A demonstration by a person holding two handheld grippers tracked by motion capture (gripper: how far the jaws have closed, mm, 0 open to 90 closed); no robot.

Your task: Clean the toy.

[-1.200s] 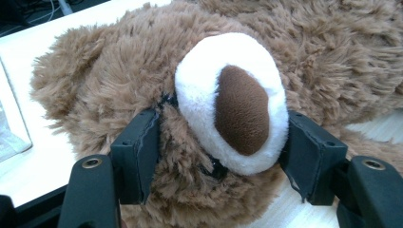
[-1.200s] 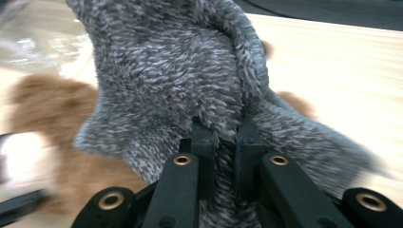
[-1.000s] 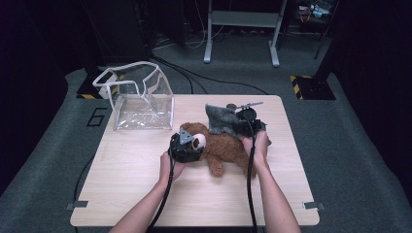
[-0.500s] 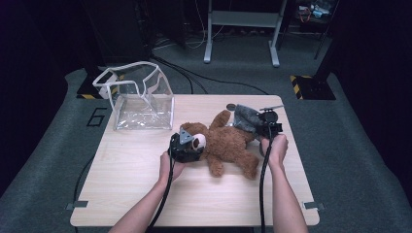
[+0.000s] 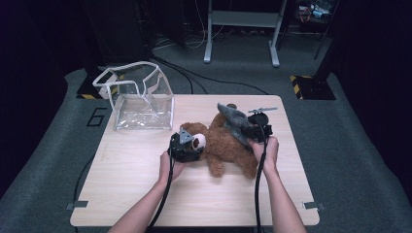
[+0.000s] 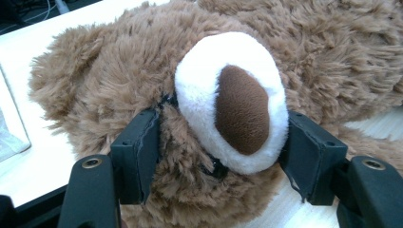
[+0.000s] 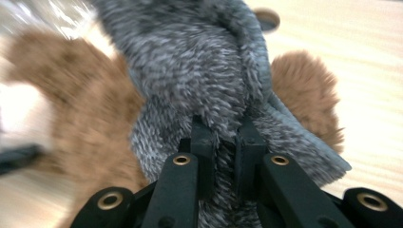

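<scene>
Black left tongs (image 6: 216, 156) clamp the brown teddy bear's (image 5: 228, 145) head, one jaw on each side of its white muzzle. The right tongs (image 7: 223, 137) pinch a fold of grey furry cloth (image 5: 233, 121) draped on the bear at frame centre. The bear lies on the wooden tabletop (image 5: 131, 184); a clear plastic bag (image 5: 138, 97) stands upper left.

Two bare forearms enter from the frame's bottom. Each black two-jaw gripper, left (image 5: 187, 145) and right (image 5: 252, 130), trails a black cable; brass-ringed screw holes mark the jaws.
</scene>
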